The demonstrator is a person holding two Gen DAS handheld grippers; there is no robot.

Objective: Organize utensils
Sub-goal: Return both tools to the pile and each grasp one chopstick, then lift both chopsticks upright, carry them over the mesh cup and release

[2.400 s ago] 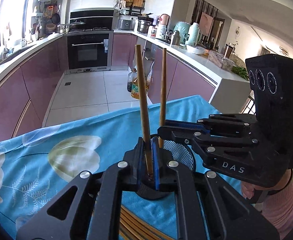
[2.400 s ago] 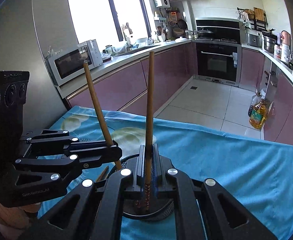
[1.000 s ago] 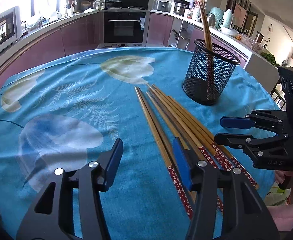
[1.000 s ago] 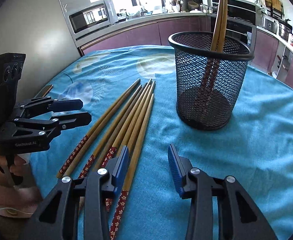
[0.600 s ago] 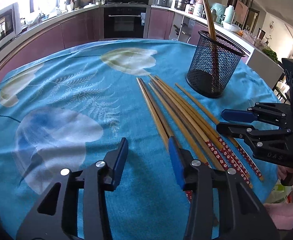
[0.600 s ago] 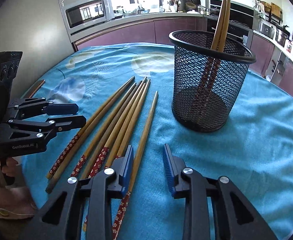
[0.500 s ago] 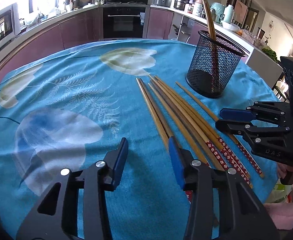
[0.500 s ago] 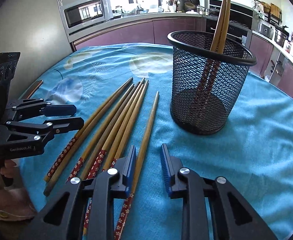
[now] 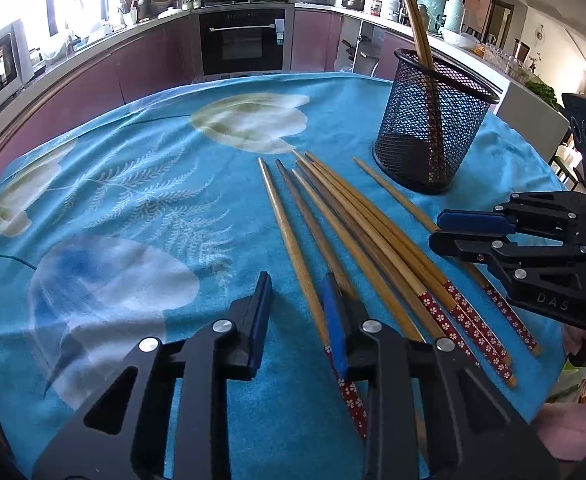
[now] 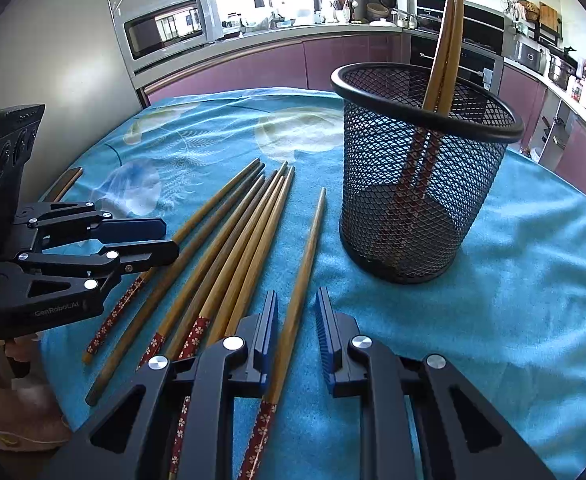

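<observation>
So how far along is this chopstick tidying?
Early days. Two chopsticks already stand in the mesh holder. Each open tool, left tool and right tool, straddles one chopstick on the blue cloth, gripping nothing yet. The loose bundle, about seven, remains.

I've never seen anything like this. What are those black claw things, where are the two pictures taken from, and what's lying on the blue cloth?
No robot here: a person holds a two-finger clamp in each hand, each with a wide-angle camera looking along its fingers. One picture comes from the left gripper, the other from the right gripper; each also sees the other from the side. Both are open and hold nothing. On the blue tablecloth lies a row of loose wooden chopsticks with red flowered ends. One single chopstick, set apart from the row, runs between the right gripper's fingers. A black mesh cup stands upright with two chopsticks in it.
</observation>
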